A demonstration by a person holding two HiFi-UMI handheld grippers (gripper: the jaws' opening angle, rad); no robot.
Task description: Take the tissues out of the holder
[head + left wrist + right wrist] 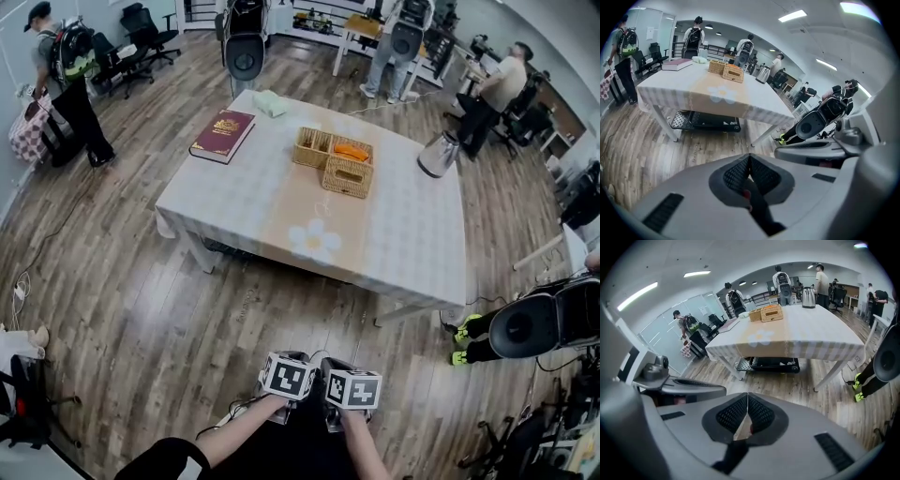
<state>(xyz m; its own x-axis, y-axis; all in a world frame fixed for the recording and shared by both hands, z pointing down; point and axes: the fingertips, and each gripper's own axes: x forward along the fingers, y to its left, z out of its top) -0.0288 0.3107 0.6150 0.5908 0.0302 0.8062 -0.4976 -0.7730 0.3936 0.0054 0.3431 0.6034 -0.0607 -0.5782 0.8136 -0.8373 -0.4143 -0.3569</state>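
Note:
The tissue holder (348, 176) is a woven wicker box with a slot in its top. It stands on the far half of the table (403, 244), beside an open wicker basket (314, 147). No tissue is clearly visible from here. Both grippers hang low over the wooden floor, well short of the table. My left gripper (287, 373) and right gripper (352, 386) sit side by side, their marker cubes facing up. In the left gripper view the jaws (750, 159) are shut and hold nothing, and the holder (733, 73) is far ahead. My right gripper (747, 399) is also shut and holds nothing, with the holder (771, 313) distant.
A dark red book (223, 134) and a pale cloth (270, 103) lie at the table's far left. A metal kettle (439, 155) stands at its right edge. An orange item (352, 150) lies behind the holder. People stand beyond the table, and office chairs and equipment ring the room.

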